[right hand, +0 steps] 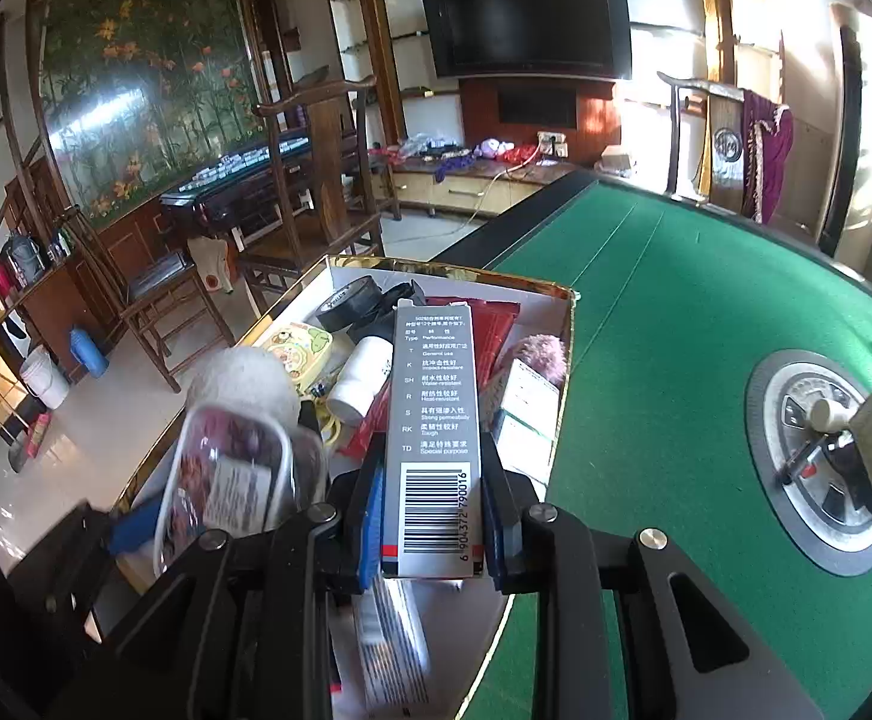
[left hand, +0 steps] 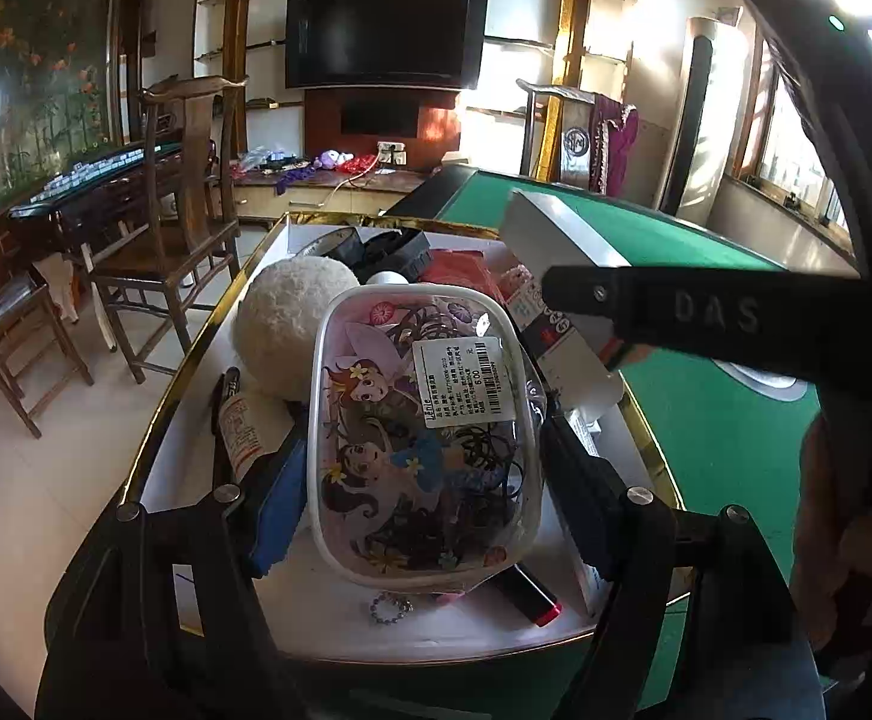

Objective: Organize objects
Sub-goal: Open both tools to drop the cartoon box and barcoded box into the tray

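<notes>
Left gripper [left hand: 418,480] clamps clear cartoon-print container [left hand: 427,438] above gold-rimmed box [left hand: 196,360], lifting it free. Right gripper [right hand: 433,516] pinches grey glue carton [right hand: 433,420] lengthwise, likely bound for green mahjong table [right hand: 676,330].

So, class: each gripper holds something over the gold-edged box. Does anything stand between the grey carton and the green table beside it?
Nothing visible does. The right gripper holds the grey carton above the box; the green table alongside lies bare.

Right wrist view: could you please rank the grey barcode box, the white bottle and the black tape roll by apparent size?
1. Grey barcode box, though it is nearest the camera.
2. White bottle and black tape roll: too similar to rank.
</notes>
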`<state>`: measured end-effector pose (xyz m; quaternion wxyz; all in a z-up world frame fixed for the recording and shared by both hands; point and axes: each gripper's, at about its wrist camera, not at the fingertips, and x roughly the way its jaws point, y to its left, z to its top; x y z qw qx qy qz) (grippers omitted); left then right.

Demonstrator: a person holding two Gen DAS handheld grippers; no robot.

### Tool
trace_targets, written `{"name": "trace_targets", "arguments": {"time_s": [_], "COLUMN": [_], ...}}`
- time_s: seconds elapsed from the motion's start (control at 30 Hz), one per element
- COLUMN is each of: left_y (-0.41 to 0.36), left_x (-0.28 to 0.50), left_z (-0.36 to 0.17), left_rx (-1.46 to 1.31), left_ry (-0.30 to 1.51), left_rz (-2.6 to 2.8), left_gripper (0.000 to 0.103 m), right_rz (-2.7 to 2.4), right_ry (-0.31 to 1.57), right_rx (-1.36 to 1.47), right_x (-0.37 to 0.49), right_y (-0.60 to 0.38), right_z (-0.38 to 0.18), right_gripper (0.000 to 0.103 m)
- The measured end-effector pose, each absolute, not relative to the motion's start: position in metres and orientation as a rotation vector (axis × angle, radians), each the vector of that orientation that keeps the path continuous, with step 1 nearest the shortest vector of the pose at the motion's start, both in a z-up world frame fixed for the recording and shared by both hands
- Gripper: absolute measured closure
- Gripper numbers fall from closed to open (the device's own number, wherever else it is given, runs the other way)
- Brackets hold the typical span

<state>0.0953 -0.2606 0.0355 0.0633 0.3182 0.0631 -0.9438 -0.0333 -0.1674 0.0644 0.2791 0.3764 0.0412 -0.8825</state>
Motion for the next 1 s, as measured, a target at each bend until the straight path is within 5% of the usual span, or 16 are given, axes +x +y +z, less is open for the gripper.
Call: {"name": "trace_targets", "arguments": {"time_s": [0.87, 1.0], "left_y": [-0.268, -0.269], "left_x": [0.072, 0.072], "left_z": [0.017, 0.019], "left_rx": [1.107, 1.114], "left_ry": [0.247, 0.272], "left_rz": [-2.754, -2.759], "left_gripper": [0.025, 0.024], "right_rz": [-2.188, -2.183], "right_ry": [0.101, 0.104], "right_rx": [1.252, 1.260], "right_x": [-0.075, -0.074], "right_y": [-0.215, -0.213], "right_z": [0.027, 0.030], "right_gripper": [0.076, 0.070]}}
